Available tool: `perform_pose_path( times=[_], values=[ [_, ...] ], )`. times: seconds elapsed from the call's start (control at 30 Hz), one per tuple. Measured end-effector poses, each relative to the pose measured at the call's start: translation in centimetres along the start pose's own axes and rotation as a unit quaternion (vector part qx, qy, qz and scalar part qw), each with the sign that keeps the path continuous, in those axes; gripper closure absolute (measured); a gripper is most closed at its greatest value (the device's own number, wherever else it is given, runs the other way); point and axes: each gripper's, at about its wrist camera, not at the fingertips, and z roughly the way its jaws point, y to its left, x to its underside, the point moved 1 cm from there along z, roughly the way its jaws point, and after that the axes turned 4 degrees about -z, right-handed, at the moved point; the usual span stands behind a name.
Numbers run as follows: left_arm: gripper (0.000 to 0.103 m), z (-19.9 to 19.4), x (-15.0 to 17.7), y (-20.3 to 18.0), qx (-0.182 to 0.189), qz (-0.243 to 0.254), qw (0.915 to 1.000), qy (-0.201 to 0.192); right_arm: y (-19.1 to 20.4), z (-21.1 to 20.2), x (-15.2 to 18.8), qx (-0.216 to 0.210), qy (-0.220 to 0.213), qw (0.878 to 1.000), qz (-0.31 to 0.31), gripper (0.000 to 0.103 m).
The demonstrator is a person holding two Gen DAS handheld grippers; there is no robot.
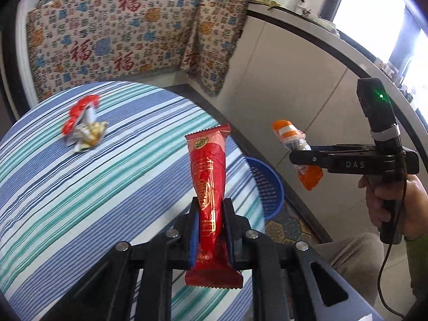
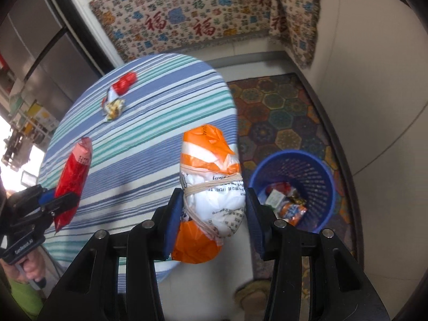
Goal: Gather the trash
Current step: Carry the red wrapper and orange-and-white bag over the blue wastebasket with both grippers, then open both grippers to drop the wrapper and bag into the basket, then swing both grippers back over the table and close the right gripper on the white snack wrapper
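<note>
Both grippers are carrying trash above the striped table [image 1: 80, 187].
We are clamping a red wrapper [image 1: 210, 187] in the left gripper [image 1: 211, 230] and an orange-and-white bundle [image 2: 211, 195] in the right gripper [image 2: 214, 219]; next, we judge, both need releasing over the blue basket [image 2: 325, 171].

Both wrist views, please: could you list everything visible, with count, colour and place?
Red snack wrapper: one, red with gold print, clamped in the left gripper.
Tied bundle: one, orange and white, bound with string, between the right gripper jaws.
Crumpled wrappers: a small pile, red, silver and yellow, on the table.
Table: one, round, blue, teal and white striped cloth.
Waste basket: one, blue, on the floor beside the table, already holding wrappers.
Patterned cloth: cream with red characters, draped behind.
Rug: one, multicoloured hexagons, under the basket.
Person's hand: holds the right gripper's handle.
</note>
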Motion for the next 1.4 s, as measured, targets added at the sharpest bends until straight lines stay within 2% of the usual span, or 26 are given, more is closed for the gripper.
perform_pose_path(
  times=[0.2, 0.43, 0.73, 0.9, 1.07, 1.13, 1.17, 1.2, 1.27, 1.4],
  values=[
    [0.087, 7.0, -2.6, -7.7, 0.033, 0.03, 0.9985, 0.032, -7.5, -0.1, 1.1, 0.026, 0.0, 0.999, 0.046, 0.056],
    [0.087, 15.8, -3.5, -12.3, 0.049, 0.027, 0.996, 0.07, -14.9, 3.0, 2.2, 0.03, 0.005, 0.995, 0.093, 0.056],
    [0.087, 26.8, -4.4, -12.7, 0.039, -0.01, 0.9936, 0.105, -22.1, 9.9, 2.7, 0.016, 0.033, 0.989, 0.142, 0.056],
    [0.087, 31.0, -3.7, -12.3, 0.022, -0.009, 0.9922, 0.123, -24.4, 13.9, 3.2, -0.006, 0.051, 0.984, 0.17, 0.056],
    [0.086, 33.2, -3.1, -11.8, 0.005, -0.009, 0.9915, 0.13, -25.7, 16.4, 3.7, -0.019, 0.055, 0.979, 0.196, 0.053],
    [0.084, 33.9, -3.0, -11.6, 0.001, -0.006, 0.9914, 0.131, -26.0, 16.9, 3.7, -0.023, 0.053, 0.978, 0.203, 0.049],
    [0.079, 34.2, -2.9, -11.5, 0.001, -0.006, 0.9913, 0.131, -26.1, 16.9, 3.7, -0.025, 0.05, 0.977, 0.208, 0.039],
    [0.074, 34.6, -3.0, -11.3, 0.004, -0.007, 0.991, 0.134, -26.2, 17.0, 3.7, -0.025, 0.045, 0.976, 0.213, 0.035],
    [0.049, 34.9, -3.1, -11.1, 0.002, -0.012, 0.9907, 0.136, -26.6, 16.4, 3.8, -0.016, 0.03, 0.975, 0.221, 0.033],
    [0.047, 33.4, -3.5, -11.0, 0.009, -0.028, 0.992, 0.123, -26.9, 13.8, 3.5, 0.024, -0.002, 0.974, 0.225, 0.029]
  ],
)
